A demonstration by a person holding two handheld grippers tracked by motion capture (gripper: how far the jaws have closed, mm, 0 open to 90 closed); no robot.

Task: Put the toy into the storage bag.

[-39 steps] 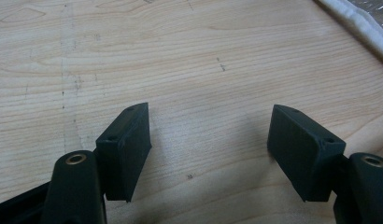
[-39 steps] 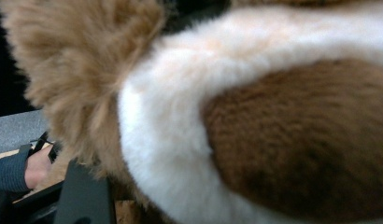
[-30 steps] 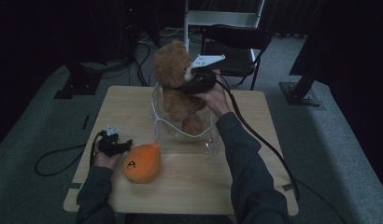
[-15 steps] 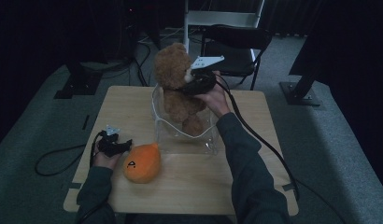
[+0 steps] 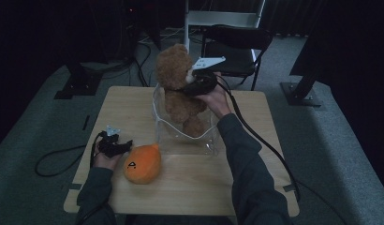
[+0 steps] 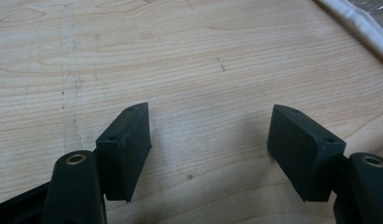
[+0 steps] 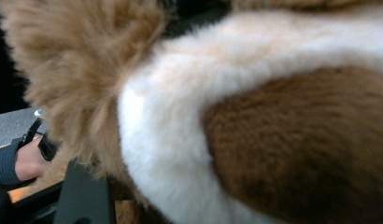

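In the high view, no brand or readable writing appears; the orange plush toy (image 5: 143, 163) at lower left of centre carries a small dark mark too small to read. The brown teddy bear (image 5: 180, 89) stands upright just above the middle of the frame, its long axis vertical, head at the top, legs down inside a clear plastic bag (image 5: 183, 126) that stands open on the table (image 5: 265, 140). The right gripper (image 5: 194, 84) sits against the bear's neck from the right, its grey plate above it. The left gripper (image 5: 116, 145) rests on the table at the left edge, just beside the orange toy. The table is pale wood; around it lie grey carpet, black cables, a dark chair (image 5: 234, 47) behind, and dim surroundings.

In the left gripper view, the two black jaws stand wide apart with only bare wood grain between them; a strip of white fabric edge (image 6: 353, 23) crosses the upper right corner.

In the right gripper view, brown and cream fur of the bear (image 7: 273, 140) lies close against the lens. One black jaw rises at lower left with fur pressed against it, so the gripper is closed on the bear. The other hand (image 7: 28, 163) shows at the left edge.
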